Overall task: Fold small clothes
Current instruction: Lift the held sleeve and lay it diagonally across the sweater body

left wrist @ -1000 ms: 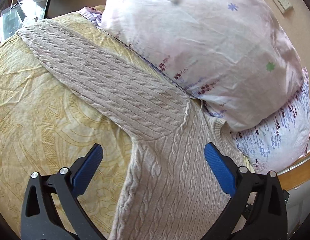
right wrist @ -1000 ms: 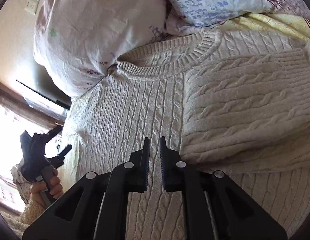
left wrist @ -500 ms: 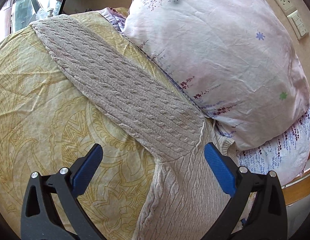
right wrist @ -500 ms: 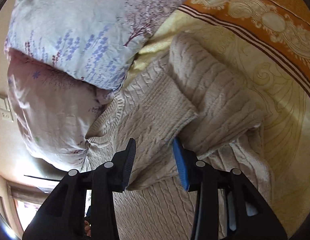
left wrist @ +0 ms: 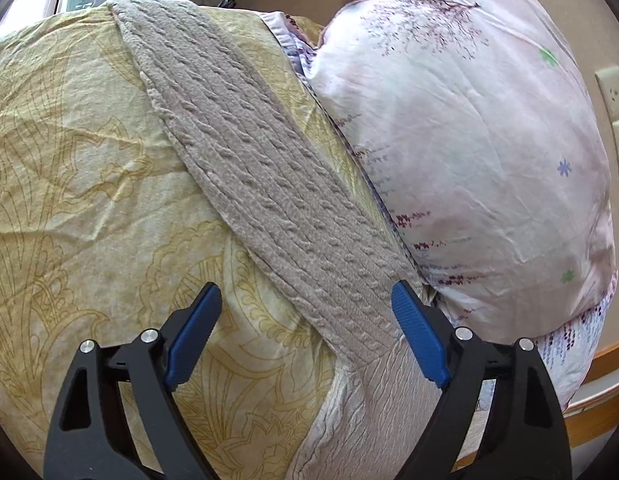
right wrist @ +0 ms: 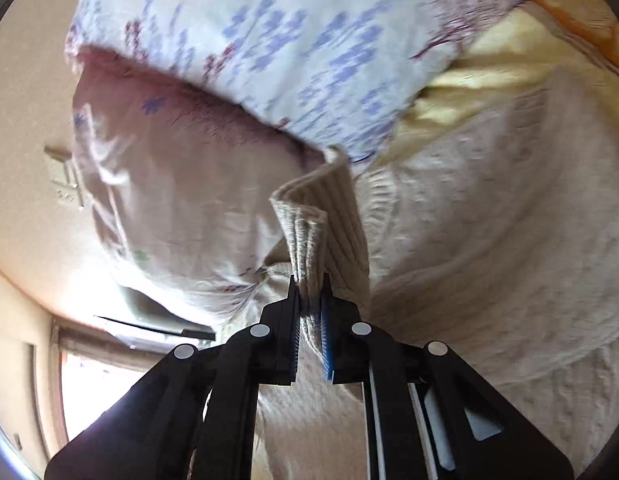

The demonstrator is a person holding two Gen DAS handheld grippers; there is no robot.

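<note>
Left wrist view: yellow patterned bedspread (left wrist: pixel 81 184) fills left half of frame. Beige cable-knit sweater (left wrist: pixel 361 412) lies flat on it; 1 sleeve (left wrist: pixel 245 168) runs as a straight band from upper left down to lower center, where it joins the sweater body at bottom center-right. Left gripper (left wrist: pixel 305 344) at bottom of frame, blue-padded fingers (left wrist: pixel 193 332) spread wide, gripping nothing; it hangs over the sleeve's shoulder end, contact with the fabric can't be told. Pink floral pillow (left wrist: pixel 469 140) takes up right half, its edge just beside the sleeve. A 2nd pillow with purple print peeks out under it at lower right. Wall sockets (left wrist: pixel 613 88) at far right edge. Wooden bed frame (left wrist: pixel 597 404) at lower right corner.

Right wrist view, blurry: wall switch (right wrist: pixel 65 176) at left, bright window (right wrist: pixel 93 388) lower left. Pink pillow (right wrist: pixel 181 184) center-left, white-and-purple pillow (right wrist: pixel 277 36) on top. Right gripper (right wrist: pixel 309 312) bottom center, fingers nearly closed, pinching a ribbed sweater edge (right wrist: pixel 309 224) that stands up folded between them. Sweater body (right wrist: pixel 489 240) spreads across the right half, bunched. Yellow bedspread (right wrist: pixel 489 68) with orange border in upper right.
</note>
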